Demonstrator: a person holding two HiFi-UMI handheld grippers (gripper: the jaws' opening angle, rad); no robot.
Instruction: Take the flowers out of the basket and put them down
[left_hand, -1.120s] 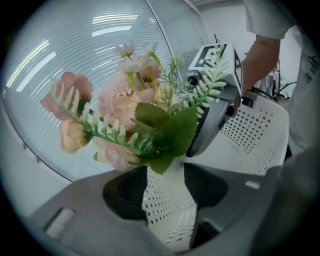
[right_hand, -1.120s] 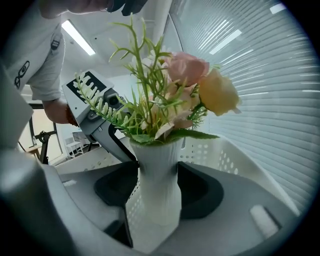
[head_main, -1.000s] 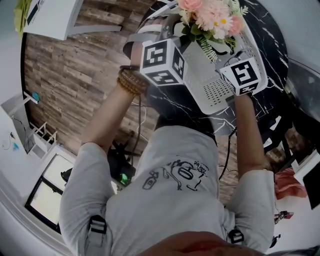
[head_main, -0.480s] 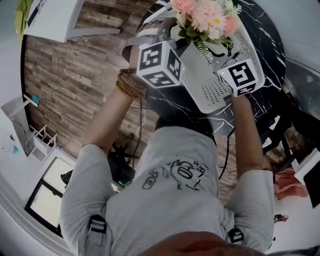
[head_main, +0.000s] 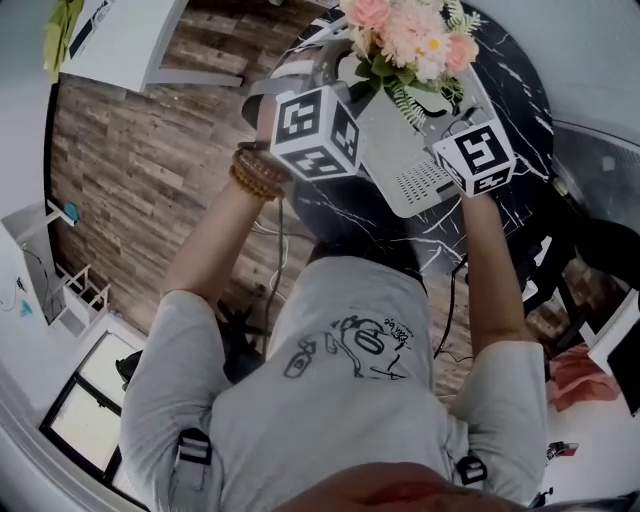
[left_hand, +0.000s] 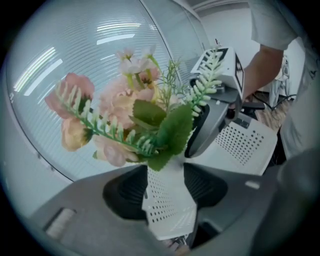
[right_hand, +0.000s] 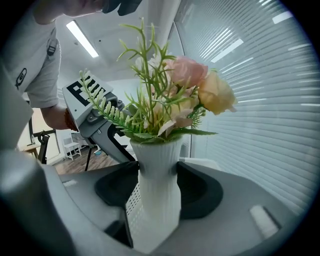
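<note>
A bunch of pink and peach flowers with green fern sprigs stands in a white ribbed vase. The vase sits at the far end of a white perforated basket, held above the black marble table. My right gripper is shut on the vase's neck, one pad on either side. My left gripper is shut on a perforated wall of the basket, just below the flowers. The two grippers face each other across the bunch.
The round table's near edge lies under the basket, with wood floor to the left. A white desk corner is at the upper left. Cables and a dark chair sit at the right. A glass wall with blinds is behind the flowers.
Both grippers, the basket and the flowers have shifted a little toward the top of the head view. Both grips look unchanged.
</note>
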